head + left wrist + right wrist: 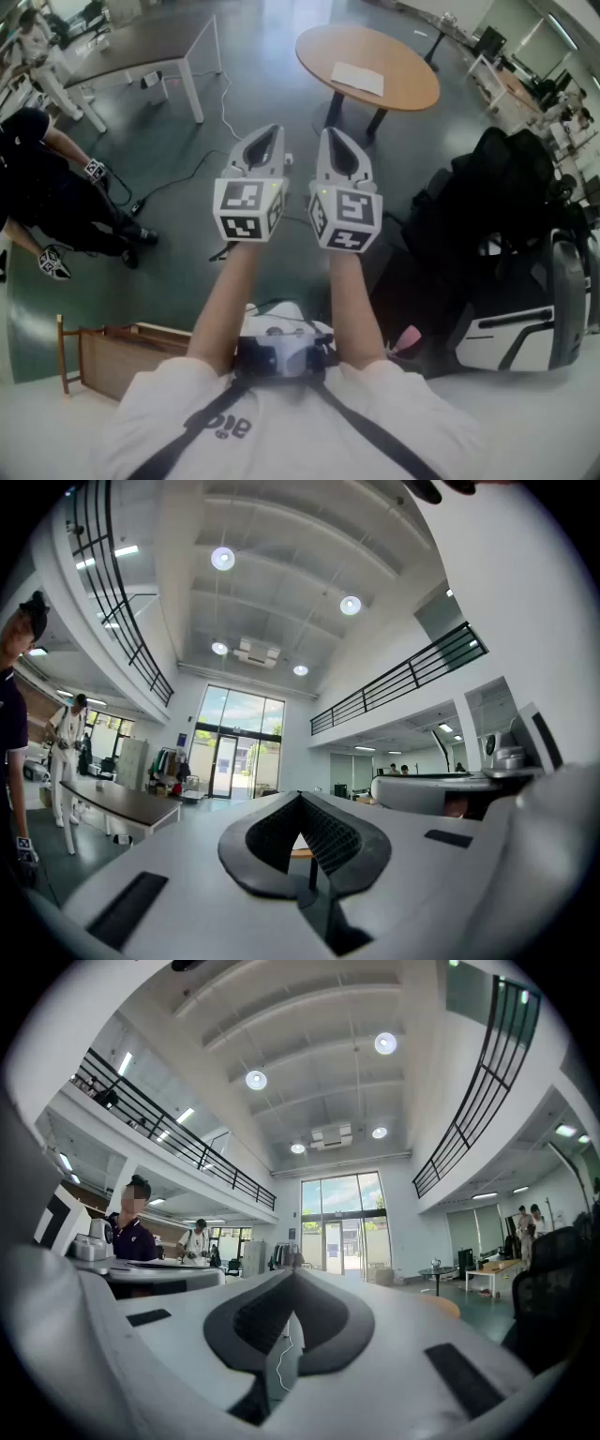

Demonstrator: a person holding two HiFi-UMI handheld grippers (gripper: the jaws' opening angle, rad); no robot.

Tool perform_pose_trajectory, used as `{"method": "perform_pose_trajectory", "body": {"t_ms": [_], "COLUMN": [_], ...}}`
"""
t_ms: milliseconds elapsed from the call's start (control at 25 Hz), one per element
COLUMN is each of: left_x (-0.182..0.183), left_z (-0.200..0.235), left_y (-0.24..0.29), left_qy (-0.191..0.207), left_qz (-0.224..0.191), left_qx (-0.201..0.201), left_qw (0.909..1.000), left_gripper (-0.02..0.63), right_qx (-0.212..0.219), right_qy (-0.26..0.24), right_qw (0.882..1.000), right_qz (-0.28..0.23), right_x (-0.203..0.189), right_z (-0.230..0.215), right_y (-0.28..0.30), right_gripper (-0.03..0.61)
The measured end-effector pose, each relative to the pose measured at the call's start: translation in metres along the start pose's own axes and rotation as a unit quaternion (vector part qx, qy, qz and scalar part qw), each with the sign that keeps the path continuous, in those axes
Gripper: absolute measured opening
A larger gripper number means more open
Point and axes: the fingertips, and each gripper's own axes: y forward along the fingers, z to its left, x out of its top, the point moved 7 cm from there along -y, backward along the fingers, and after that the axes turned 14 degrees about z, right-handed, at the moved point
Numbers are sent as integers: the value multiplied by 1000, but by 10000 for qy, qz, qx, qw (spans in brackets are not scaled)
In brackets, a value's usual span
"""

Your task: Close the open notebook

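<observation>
I am looking down over a wide hall floor (272, 56), dark grey-green, which is filling most of the head view. A long grey table (141, 42) is standing at the upper left, and a round wooden table (375, 56) is standing at the top centre, ahead of both grippers. A black bag (511, 187) is sitting at the right edge; a person in dark clothes (37, 187) is crouching at the left edge; a wooden frame (112, 352) is lying at the lower left.

I am holding the left gripper (272, 133) and the right gripper (331, 134) side by side, about level, above the floor and well apart from the round table. In its own view the left gripper (300, 797) is showing its jaws pressed together at the tips, pinching nothing. The right gripper (292, 1275) is likewise showing its jaws meeting at the tips, with nothing between them.

The notebook (358, 79) is lying as a pale flat rectangle on the round table, untouched by either gripper.
</observation>
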Motion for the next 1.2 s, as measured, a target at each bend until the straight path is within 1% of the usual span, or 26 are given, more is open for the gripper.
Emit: {"method": "perform_pose_trajectory", "body": {"t_ms": [160, 240, 320, 400, 560, 840, 1040, 1120, 1200], "left_x": [1, 1, 1, -1, -9, -16, -22, -21, -22], "left_z": [2, 3, 5, 7, 12, 21, 24, 26, 26], "left_y": [0, -1, -3, -5, -10, -16, -20, -22, -23], "left_qy": [219, 251, 226, 191, 110, -200, -298, -274, -140], "left_qz": [29, 40, 92, 141, 122, 91, 37, 49, 93], "left_qx": [41, -3, -39, 11, 52, -50, -101, -103, -127], "left_qw": [9997, 9997, 9997, 9997, 9999, 9997, 9995, 9996, 9998], "left_gripper": [12, 12, 12, 12, 12, 12, 12, 12, 12], "right_qx": [-99, -117, -151, -193, -162, -213, -244, -253, -253], "right_qy": [30, 37, 50, 132, 323, 395, 342, 319, 295], "right_qw": [9999, 9998, 9997, 9995, 9993, 9987, 9986, 9987, 9988], "right_qz": [137, 176, 208, 207, 134, 233, 313, 311, 301], "right_x": [-4, -5, -6, -8, -14, -18, -21, -20, -20], "right_z": [-4, -5, -5, -4, 0, 7, 13, 17, 21], "right_y": [2, 1, 1, 2, 1, 3, 2, 2, 2], "right_gripper": [20, 20, 20, 20, 20, 20, 20, 20, 20]}}
